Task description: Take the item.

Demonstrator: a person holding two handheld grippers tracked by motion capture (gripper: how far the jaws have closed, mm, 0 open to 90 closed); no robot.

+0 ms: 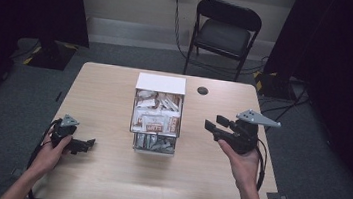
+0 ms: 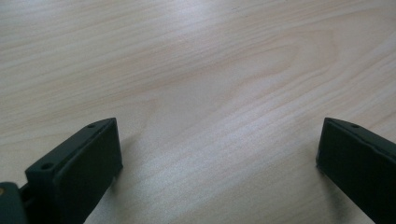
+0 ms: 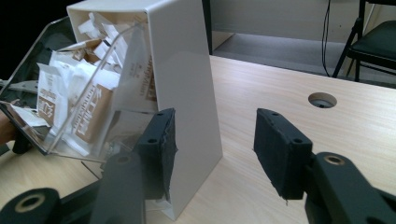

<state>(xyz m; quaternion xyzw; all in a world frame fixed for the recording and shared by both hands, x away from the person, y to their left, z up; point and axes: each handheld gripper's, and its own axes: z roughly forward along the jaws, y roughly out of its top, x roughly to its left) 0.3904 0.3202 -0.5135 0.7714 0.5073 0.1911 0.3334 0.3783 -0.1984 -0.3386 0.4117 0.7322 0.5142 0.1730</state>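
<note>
The black two-jaw right gripper (image 1: 216, 123), jaws spread wide and holding nothing, hovers above the pale wood-grain table (image 1: 99, 181) just beside the white-walled dispenser box with a clear plastic front (image 1: 160, 84), which stands at the table's middle stuffed with brown-and-white paper sachets (image 1: 156, 117) (its white side wall looms close in the right gripper view). The black left gripper (image 1: 90, 144), jaws likewise wide apart and empty, rests low near the table's left edge, well apart from the box. A black folding chair (image 1: 225, 32) stands beyond.
</note>
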